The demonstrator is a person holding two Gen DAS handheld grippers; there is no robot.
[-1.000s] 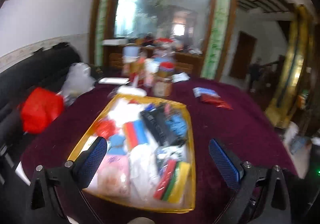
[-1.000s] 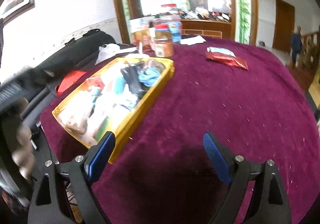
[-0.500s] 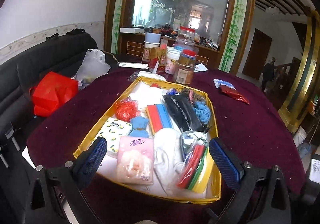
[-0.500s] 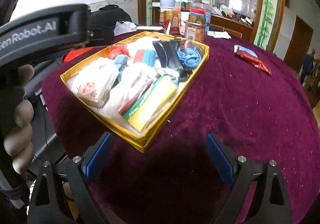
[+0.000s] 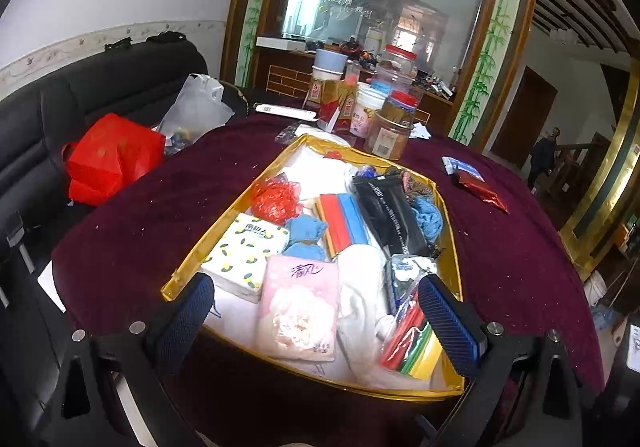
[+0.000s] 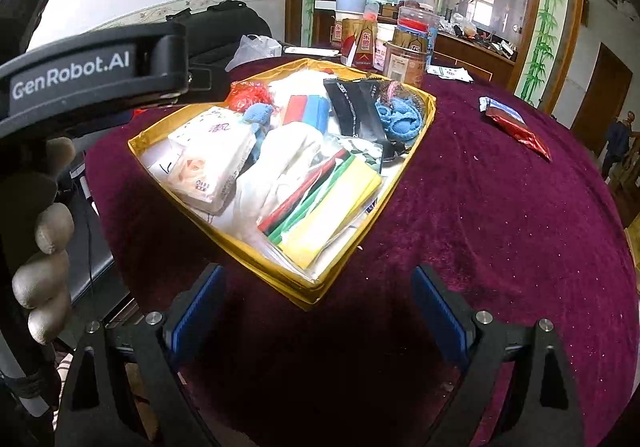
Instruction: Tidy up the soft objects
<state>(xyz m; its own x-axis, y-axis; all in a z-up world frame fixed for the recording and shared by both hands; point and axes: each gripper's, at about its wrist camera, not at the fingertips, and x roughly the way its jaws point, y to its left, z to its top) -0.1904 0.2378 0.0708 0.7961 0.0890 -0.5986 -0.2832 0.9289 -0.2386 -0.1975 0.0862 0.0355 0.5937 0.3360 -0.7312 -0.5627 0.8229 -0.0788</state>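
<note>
Both grippers have dipped closer to the gold tray point(image 5: 448, 207) of soft packs, central on the maroon worktop point(image 5: 520, 247). Left gripper point(image 5: 316, 311) and right gripper point(image 6: 318, 311) gape wide, released, jars point(image 5: 390, 131) at twelve o'clock.

Jars point(image 5: 390, 127) and cartons point(image 5: 334, 109) crowd the maroon tablecloth's point(image 5: 500, 247) far edge; a red bag point(image 5: 110, 163) lies beside it.
</note>
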